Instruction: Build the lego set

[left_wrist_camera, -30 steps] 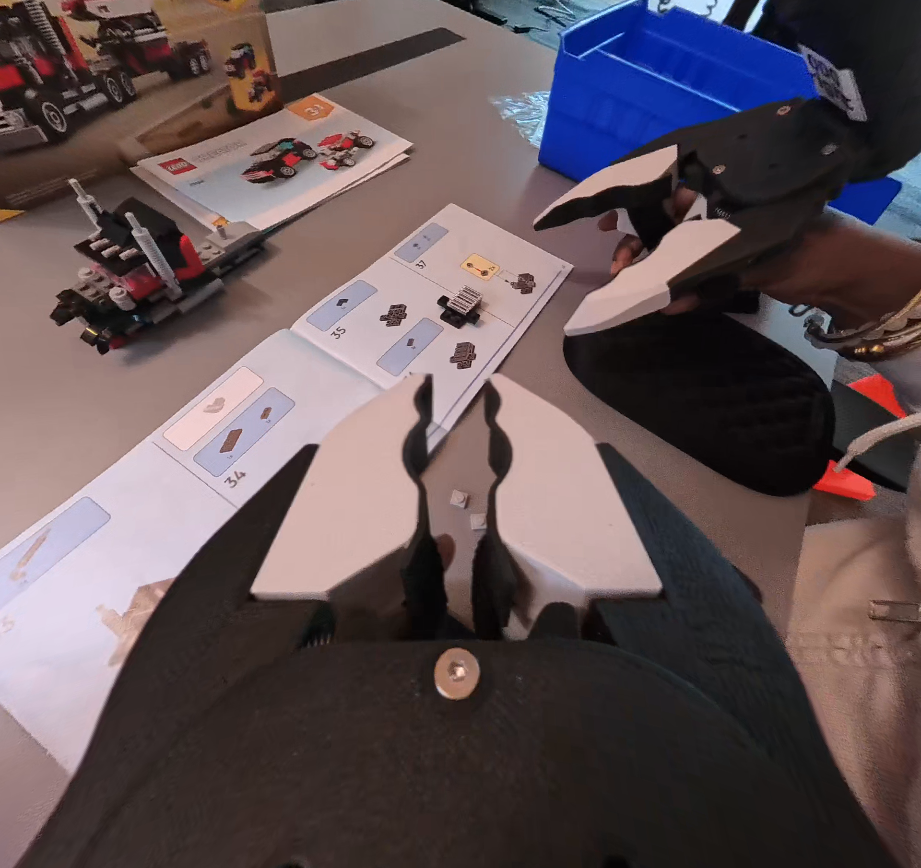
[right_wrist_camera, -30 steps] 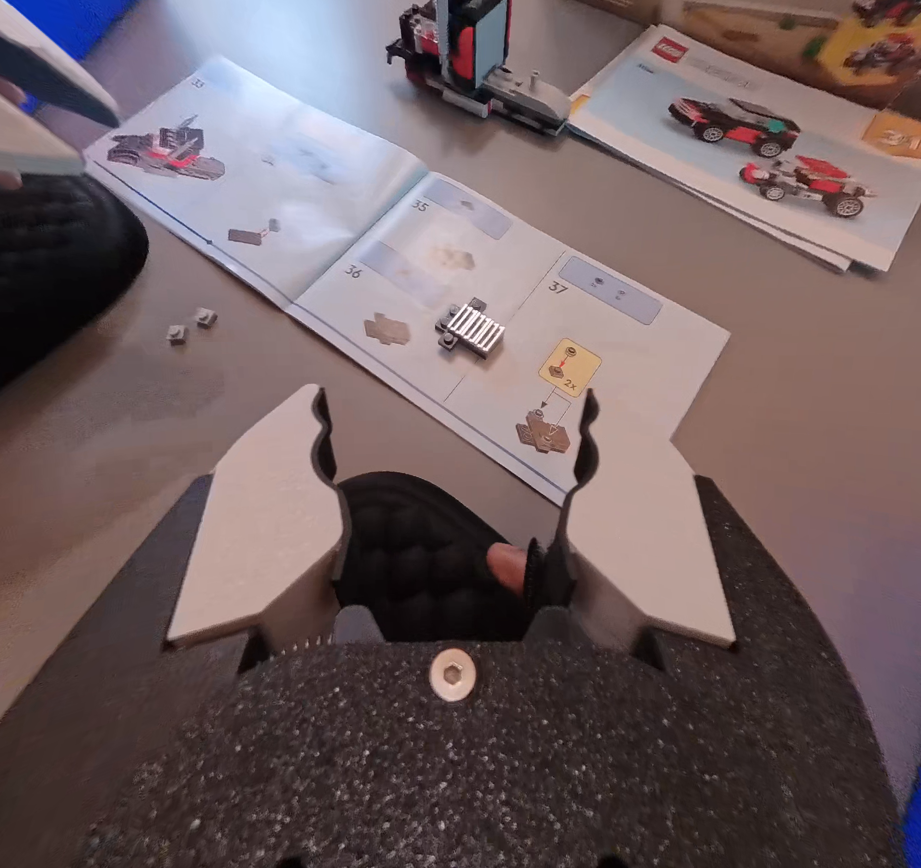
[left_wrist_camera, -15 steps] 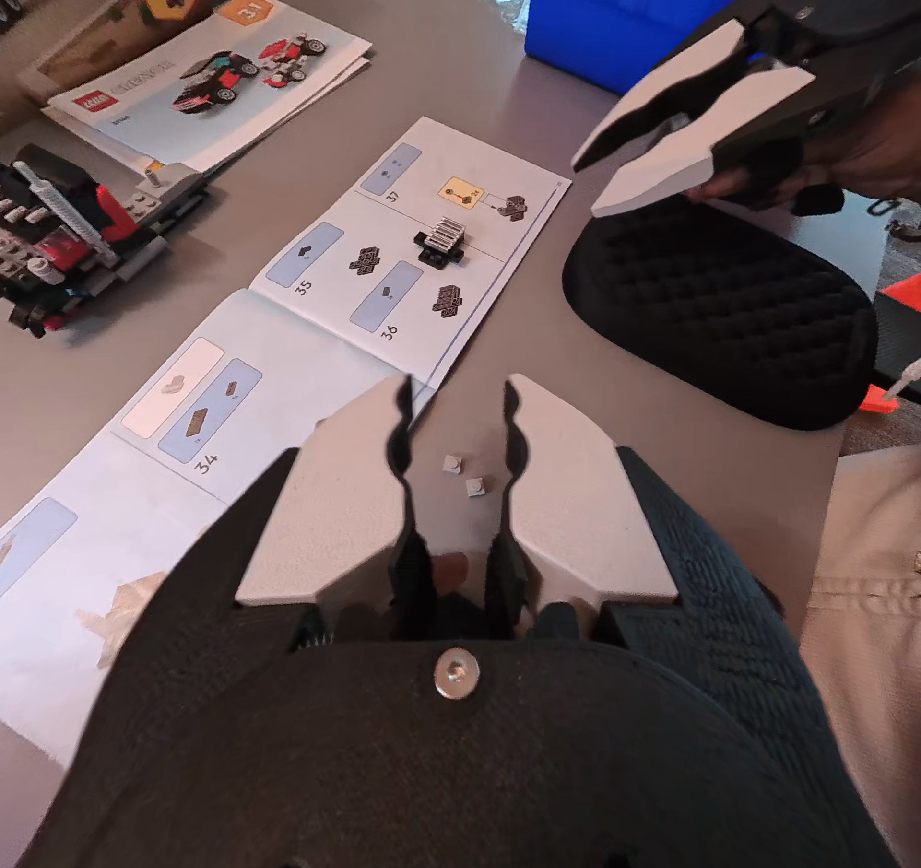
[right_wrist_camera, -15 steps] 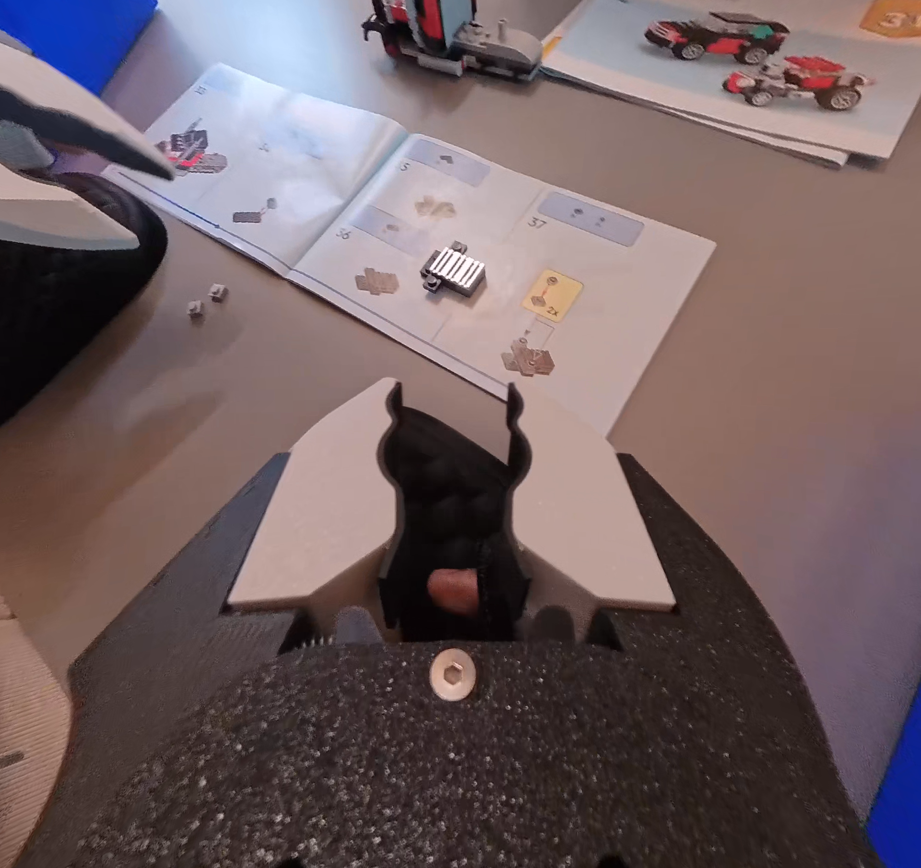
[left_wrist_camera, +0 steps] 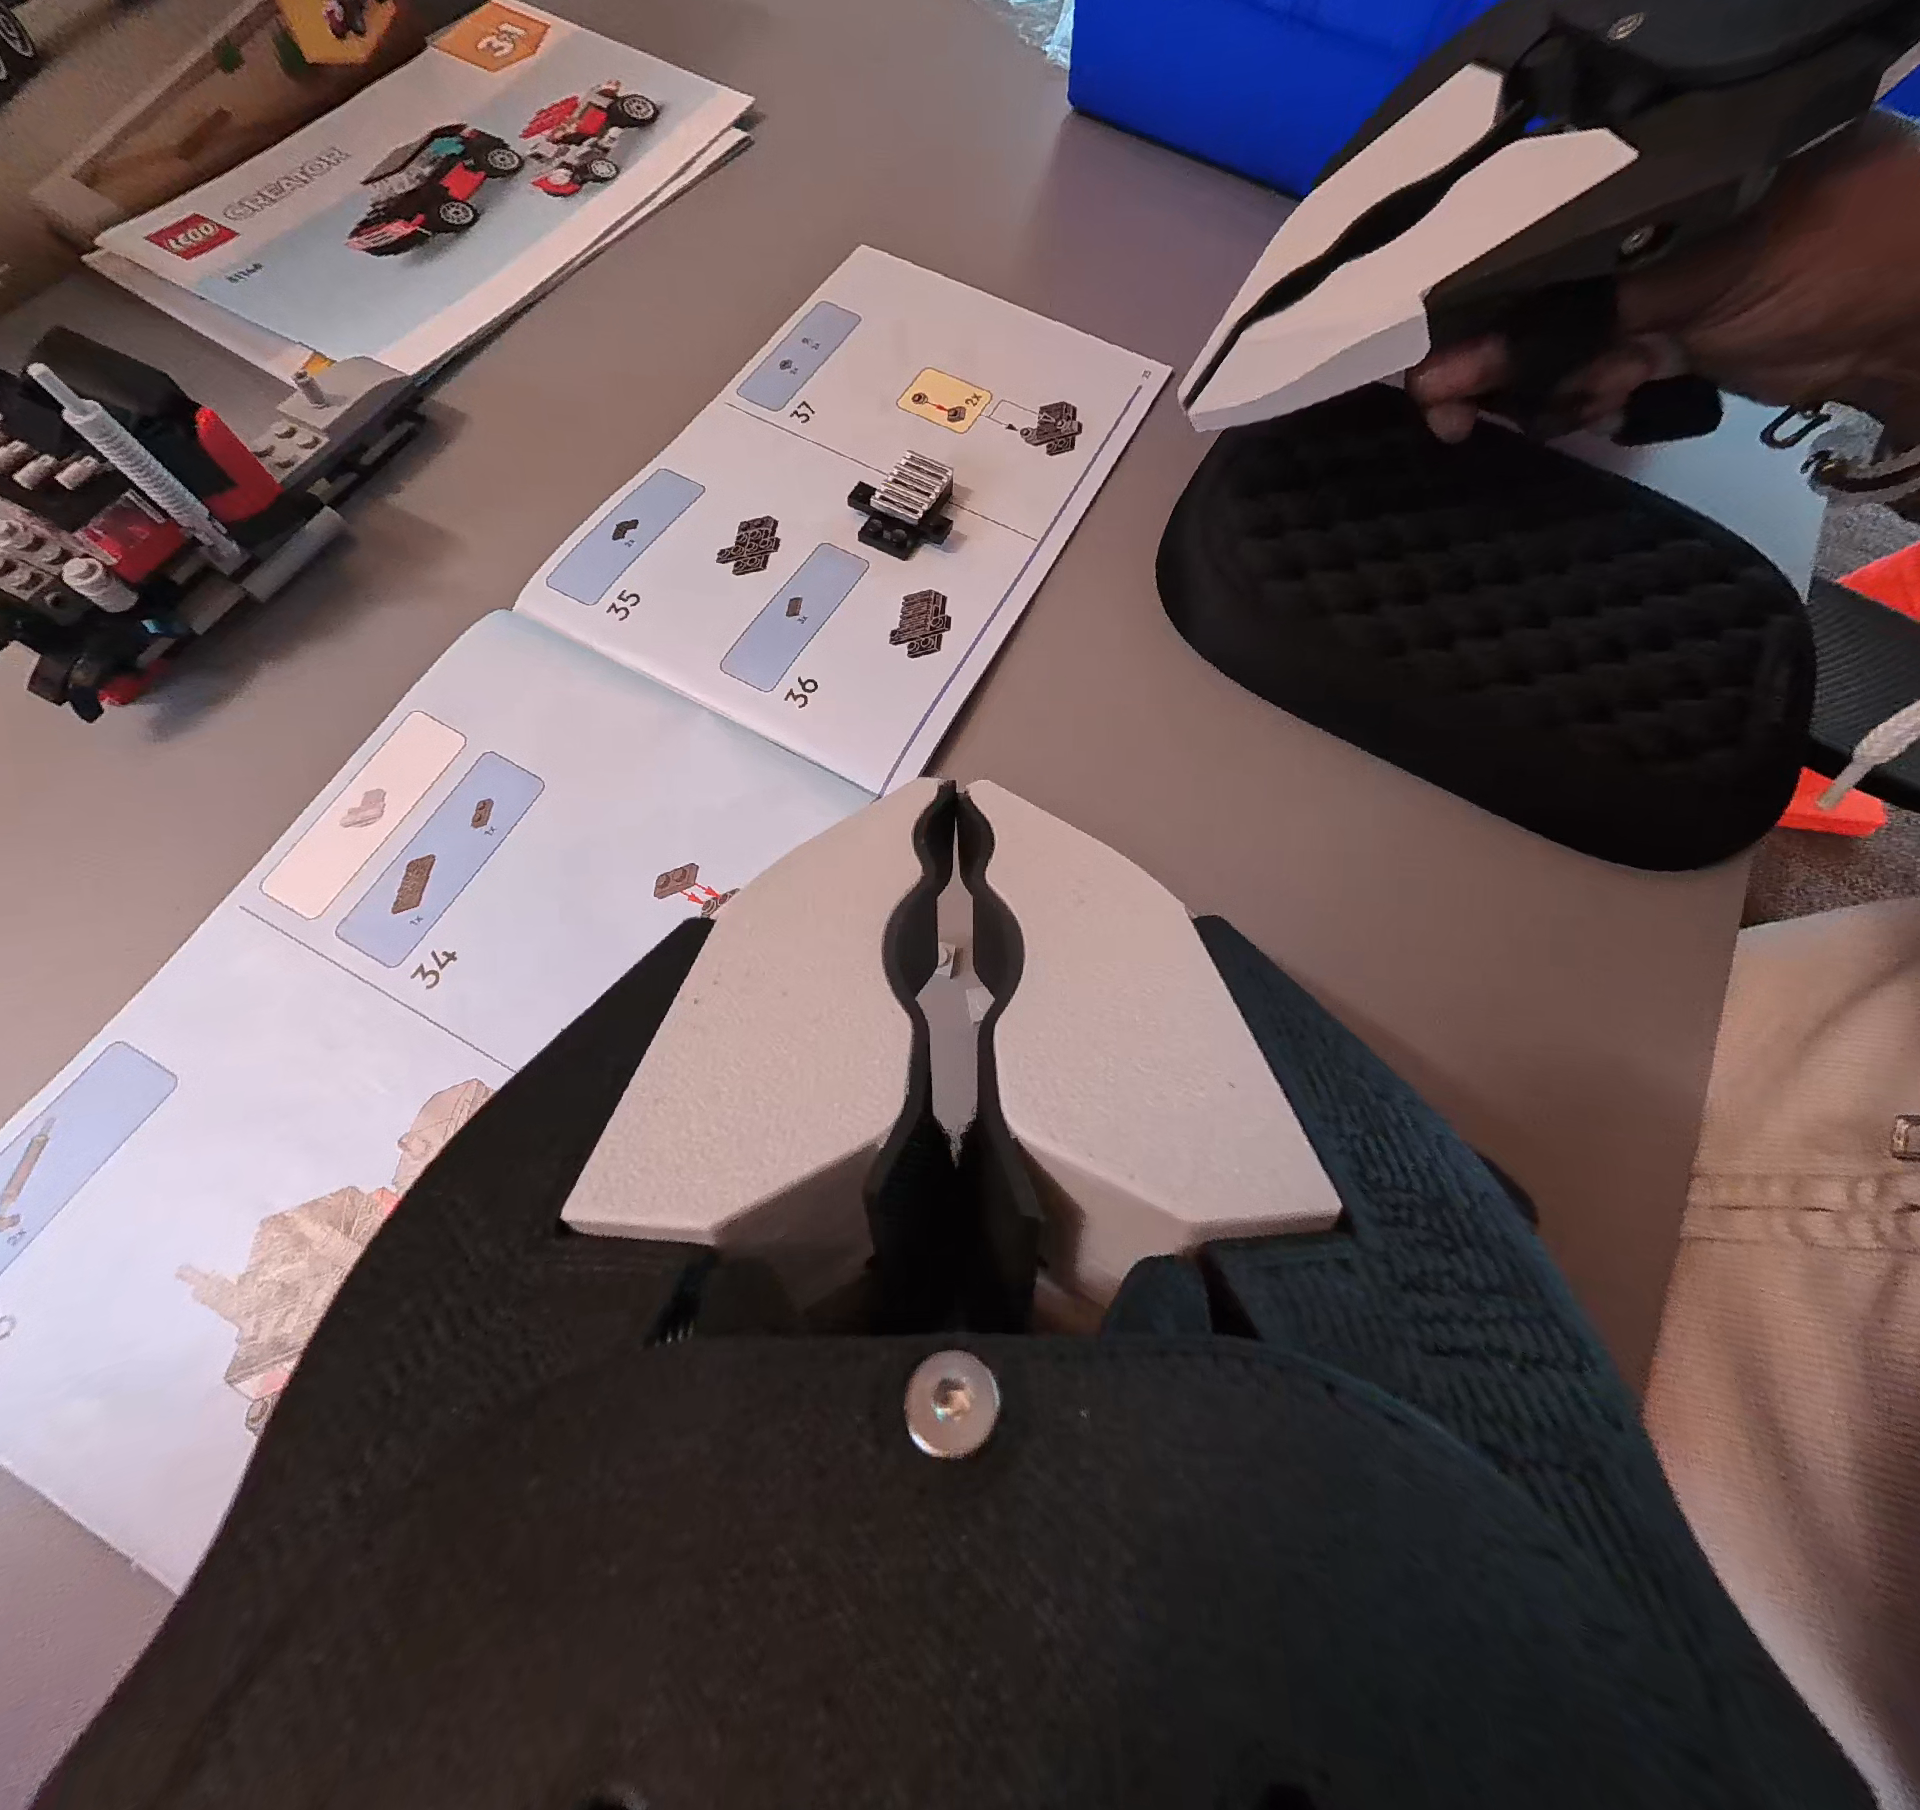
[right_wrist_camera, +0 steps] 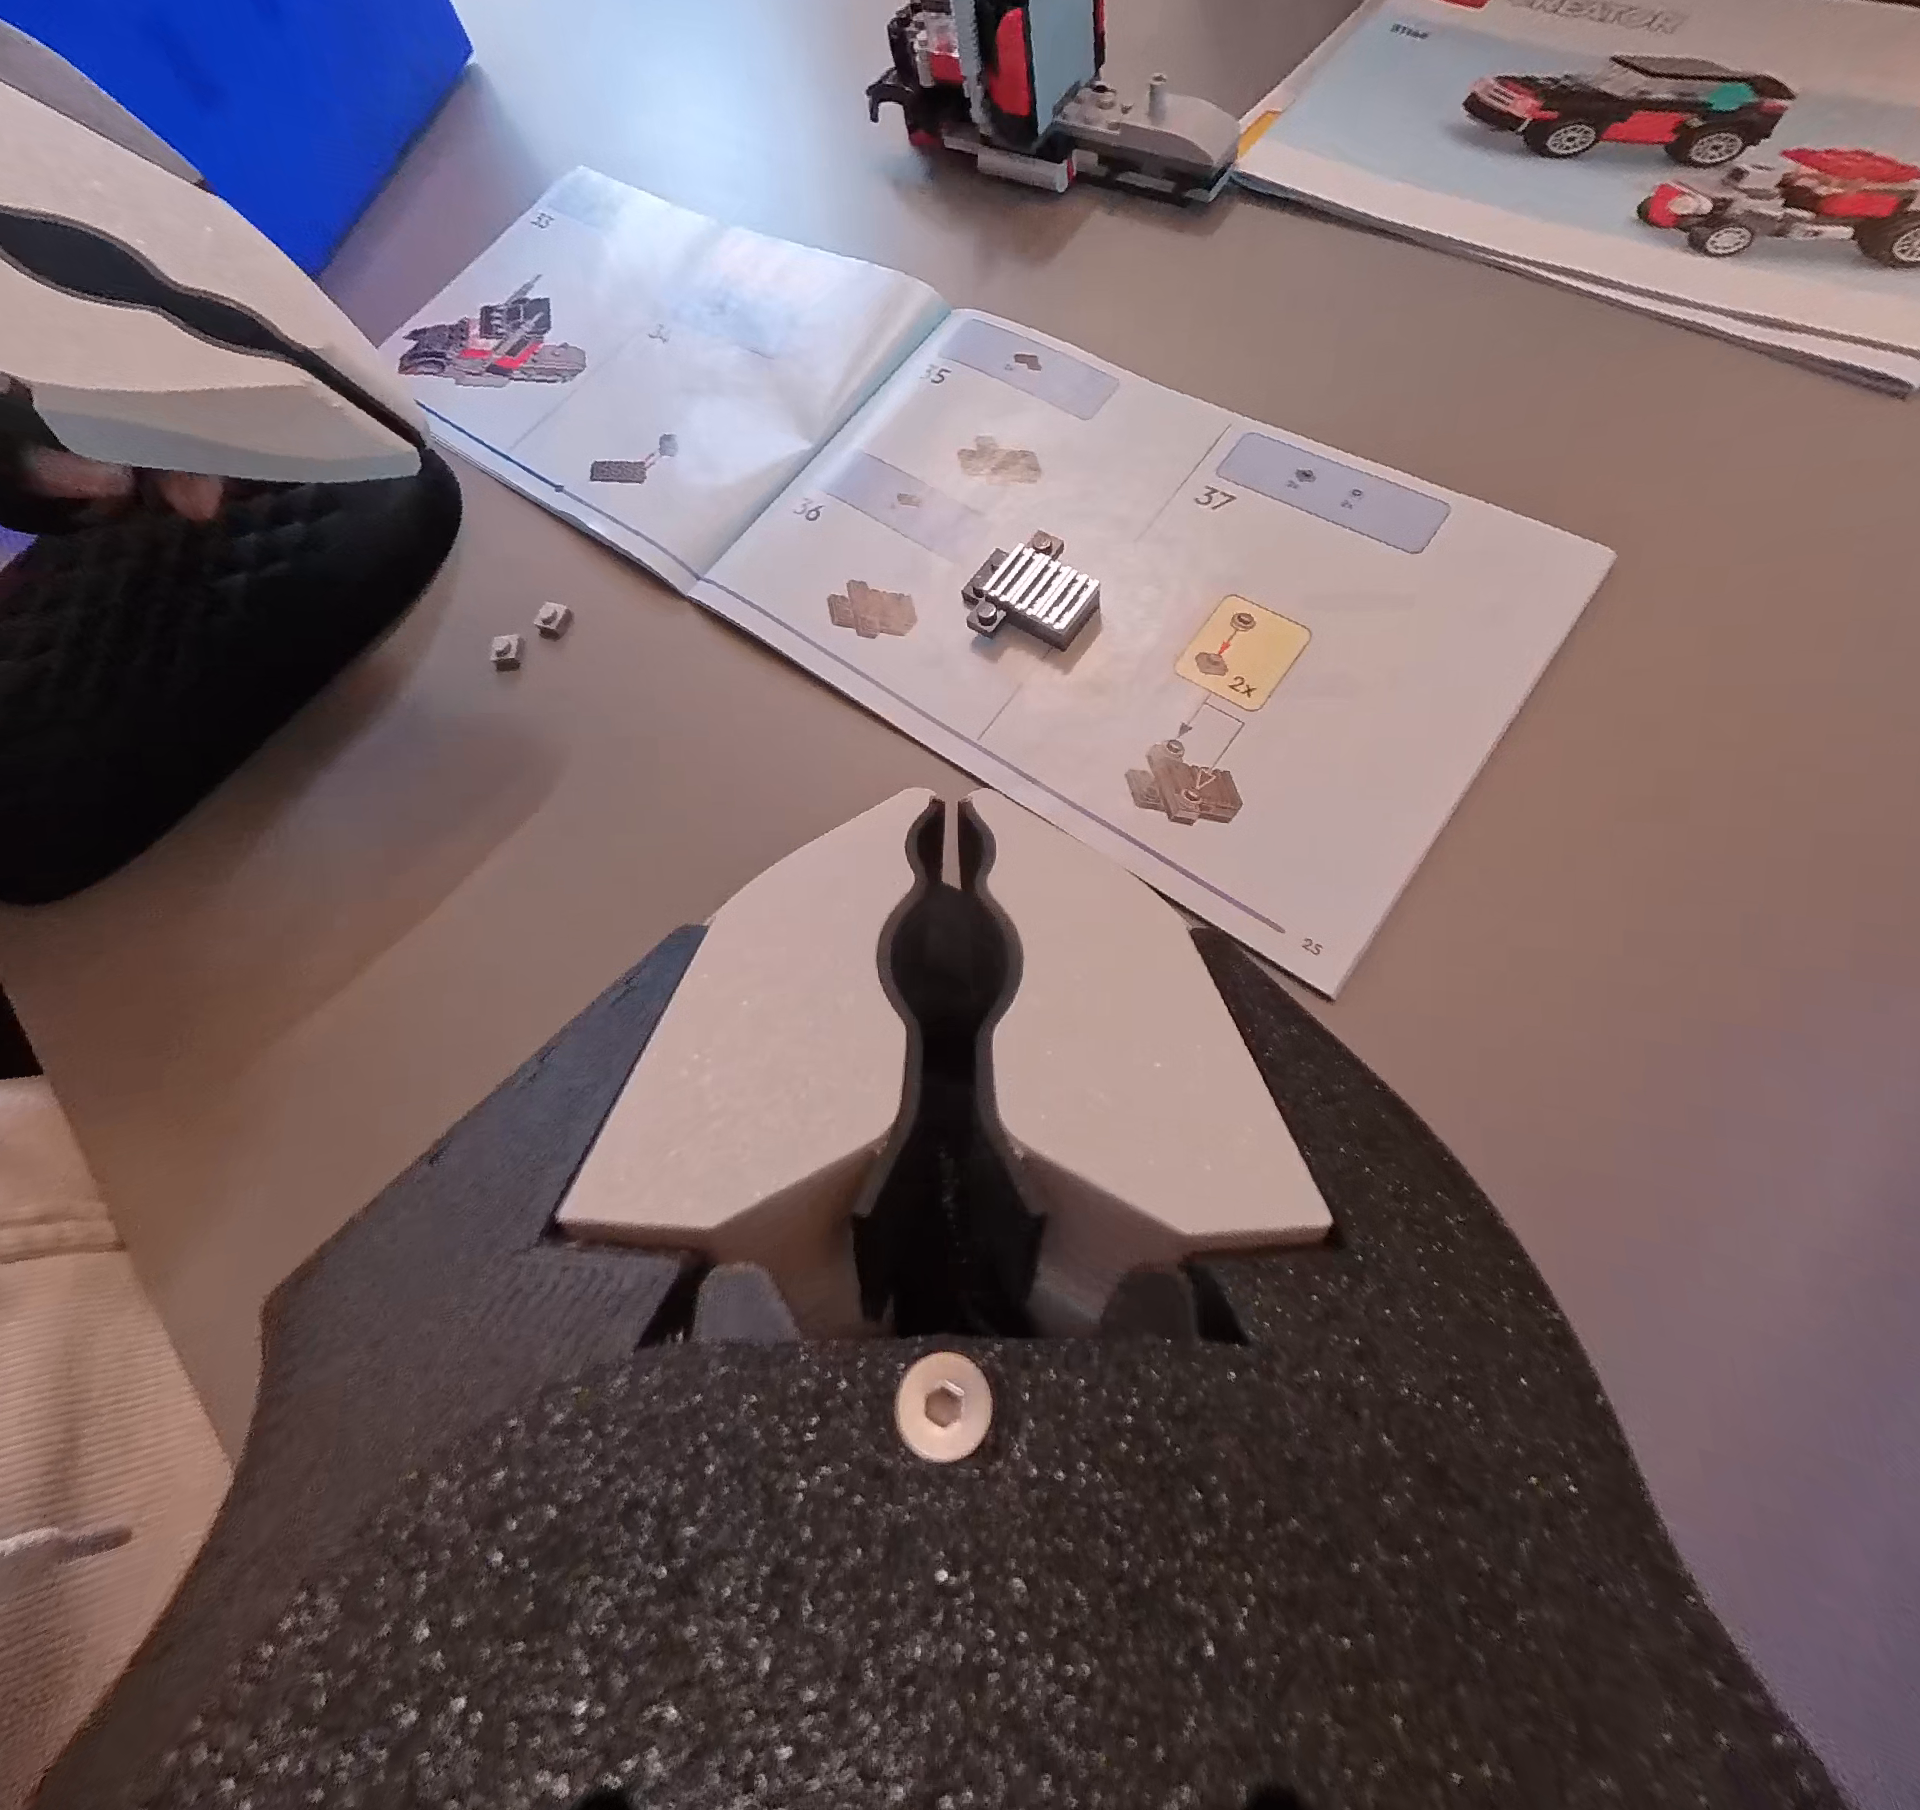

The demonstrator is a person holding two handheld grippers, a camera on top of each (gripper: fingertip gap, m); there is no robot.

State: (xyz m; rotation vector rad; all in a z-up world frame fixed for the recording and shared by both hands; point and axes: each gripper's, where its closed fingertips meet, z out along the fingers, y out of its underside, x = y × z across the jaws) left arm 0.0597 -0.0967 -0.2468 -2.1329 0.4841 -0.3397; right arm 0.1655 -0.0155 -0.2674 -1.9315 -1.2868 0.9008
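Left wrist view: the left gripper (left_wrist_camera: 954, 792) is seen with its two pale fingers pressed together at the tips, nothing pinched between them. It is held above the grey table (left_wrist_camera: 1195, 825), just beside the near edge of the open instruction booklet (left_wrist_camera: 831, 534). Through the gap behind the tips two small grey studs (left_wrist_camera: 948, 955) are glimpsed lying on the table.

On the right-hand page of the booklet a small black assembly topped with a silver grille (left_wrist_camera: 906, 503) is set down, untouched by either gripper. To the left a partly built black and red truck (left_wrist_camera: 135, 513) is stood on the table, with a stack of closed manuals (left_wrist_camera: 436, 181) behind it and the set's box (left_wrist_camera: 208, 46) beyond that. A blue bin (left_wrist_camera: 1278, 25) is placed at the far side.

The right gripper (left_wrist_camera: 1195, 399) is seen hovering over a black dimpled pad (left_wrist_camera: 1486, 659), its fingers brought together and empty.

From the right wrist view the right gripper (right_wrist_camera: 951, 802) is likewise shown with only a sliver left between the tips. The two studs (right_wrist_camera: 530, 634) are found loose on the table (right_wrist_camera: 1558, 1033), between the pad (right_wrist_camera: 187, 680) and the booklet (right_wrist_camera: 1351, 638), with the left gripper (right_wrist_camera: 410, 456) above the pad. The grille assembly (right_wrist_camera: 1039, 594) and the truck (right_wrist_camera: 1039, 87) are seen farther off.
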